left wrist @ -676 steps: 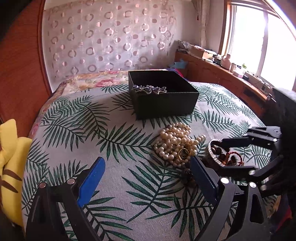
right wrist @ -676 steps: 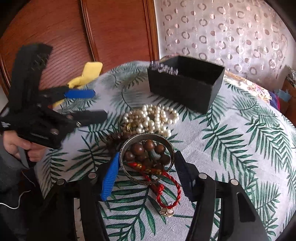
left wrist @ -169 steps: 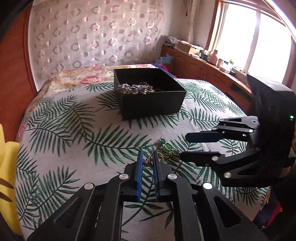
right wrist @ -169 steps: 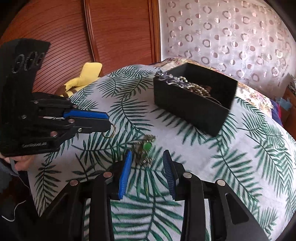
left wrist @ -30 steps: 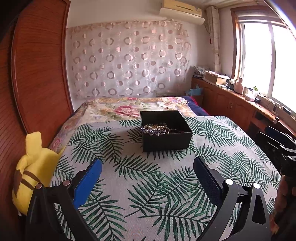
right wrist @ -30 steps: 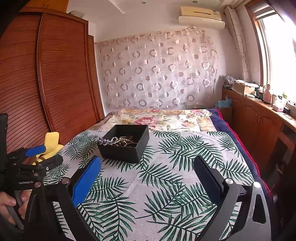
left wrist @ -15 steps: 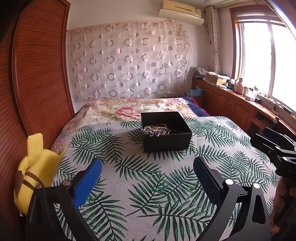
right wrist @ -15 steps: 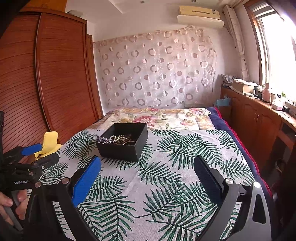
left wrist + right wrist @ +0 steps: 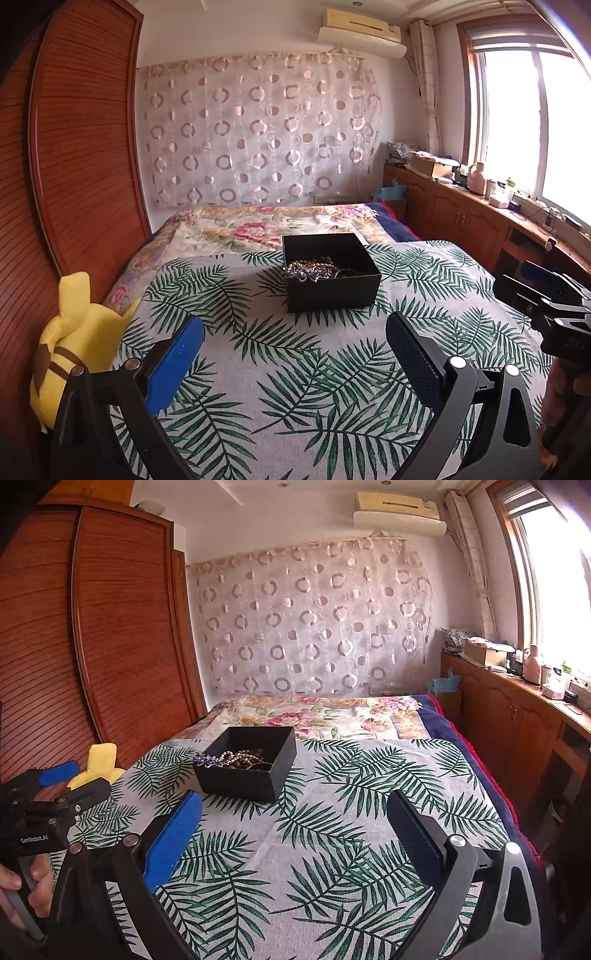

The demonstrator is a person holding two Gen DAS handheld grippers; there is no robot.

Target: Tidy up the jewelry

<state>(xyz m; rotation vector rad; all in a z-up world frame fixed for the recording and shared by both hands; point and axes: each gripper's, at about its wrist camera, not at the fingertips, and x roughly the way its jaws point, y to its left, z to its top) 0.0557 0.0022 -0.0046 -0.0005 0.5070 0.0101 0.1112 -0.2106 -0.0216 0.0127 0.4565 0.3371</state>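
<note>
The bed carries all items. A grey cloth printed with green palm leaves covers the near part of the bed. A floral blanket covers the far part, beyond the cloth. A dark blue cover shows along the window-side edge of the bed.

A black open box stands upright on the cloth, near the cloth's far edge. The box holds jewelry: beads, pearls and a silver piece lying at the box wall.

A yellow plush lies at the bed edge on the wardrobe side, well apart from the box.
</note>
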